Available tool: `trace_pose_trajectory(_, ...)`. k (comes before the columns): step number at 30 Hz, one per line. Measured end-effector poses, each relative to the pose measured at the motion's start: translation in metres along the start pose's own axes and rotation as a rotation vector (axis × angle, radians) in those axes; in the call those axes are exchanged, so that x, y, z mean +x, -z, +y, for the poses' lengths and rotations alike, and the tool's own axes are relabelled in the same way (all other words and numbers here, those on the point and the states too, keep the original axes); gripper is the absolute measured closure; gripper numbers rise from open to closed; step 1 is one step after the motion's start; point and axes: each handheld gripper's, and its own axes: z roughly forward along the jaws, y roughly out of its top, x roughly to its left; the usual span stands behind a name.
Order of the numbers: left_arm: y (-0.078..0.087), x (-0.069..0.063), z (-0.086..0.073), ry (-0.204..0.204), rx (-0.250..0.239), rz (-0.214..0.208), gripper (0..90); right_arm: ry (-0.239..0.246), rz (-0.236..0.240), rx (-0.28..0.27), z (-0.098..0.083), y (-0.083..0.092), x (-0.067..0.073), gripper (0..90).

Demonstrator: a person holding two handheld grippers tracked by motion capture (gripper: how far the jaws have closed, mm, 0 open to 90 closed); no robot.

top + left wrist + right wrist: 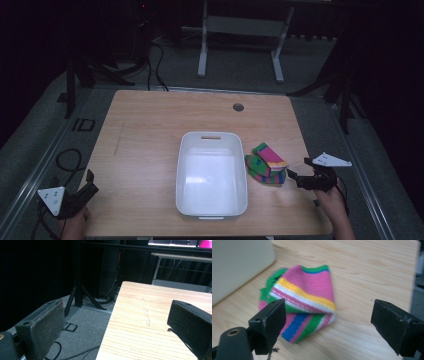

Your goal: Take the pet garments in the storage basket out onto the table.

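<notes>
A folded striped sock bundle (267, 163), pink, green, yellow, white and blue, lies on the wooden table just right of a white plastic bin (212, 207). My right gripper (299, 171) is open and points at the bundle from its right, close to it. In the right gripper view the striped cloth (307, 295) lies just beyond the spread jaws, nearer the left one. My left gripper (90, 181) is open at the table's front left corner, holding nothing. In the left gripper view its jaws straddle the table's left edge (110, 322).
The white bin (239, 262) is empty and stands at the table's middle front. A cable hole (238, 107) sits near the far edge. Cables (67, 160) and stand legs (82, 295) are on the floor to the left. Bare wood (145, 130) stretches left of the bin.
</notes>
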Motion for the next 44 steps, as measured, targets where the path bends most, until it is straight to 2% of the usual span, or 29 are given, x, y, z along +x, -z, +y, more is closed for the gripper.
trace_pose_trajectory(2,0.000,0.000,0.000,0.000,0.001,0.000,1.9,-0.019,-0.017,-0.032,-0.009,0.002,-0.001,12.7)
trace_pose_trajectory(7,0.000,0.000,0.000,0.002,0.000,-0.001,1.9,-0.064,-0.097,-0.107,-0.029,0.012,-0.002,12.8)
trace_pose_trajectory(8,0.000,0.000,0.000,0.003,0.000,-0.001,1.9,-0.072,-0.100,-0.116,-0.033,0.013,-0.002,12.8)
trace_pose_trajectory(12,0.000,0.000,0.000,0.003,0.000,0.000,1.9,-0.108,-0.053,-0.127,-0.046,0.018,-0.002,12.9)
trace_pose_trajectory(13,0.000,0.000,0.000,0.003,0.000,0.000,1.8,-0.101,-0.065,-0.127,-0.049,0.019,-0.001,12.9)
trace_pose_trajectory(18,0.000,0.000,0.000,0.001,0.001,0.001,1.9,-0.094,-0.180,-0.168,-0.060,0.023,0.005,13.4)
trace_pose_trajectory(21,0.000,0.000,0.000,0.001,0.001,0.002,1.9,-0.139,-0.248,-0.222,-0.065,0.026,0.007,13.5)
trace_pose_trajectory(26,0.000,0.000,0.000,0.001,0.001,0.002,1.9,-0.171,-0.338,-0.249,-0.071,0.027,0.005,13.5)
trace_pose_trajectory(29,0.000,0.000,0.000,0.002,0.001,0.002,1.9,-0.185,-0.355,-0.248,-0.075,0.027,0.003,13.5)
trace_pose_trajectory(31,0.000,0.000,0.000,0.000,0.001,0.002,1.9,-0.191,-0.348,-0.253,-0.075,0.027,0.002,13.5)
trace_pose_trajectory(36,0.000,0.000,0.000,0.000,-0.001,0.000,1.9,-0.191,-0.379,-0.237,-0.076,0.025,0.003,13.5)
trace_pose_trajectory(44,0.000,0.000,0.000,-0.002,-0.001,-0.001,1.9,-0.187,-0.367,-0.228,-0.075,0.024,0.002,13.6)
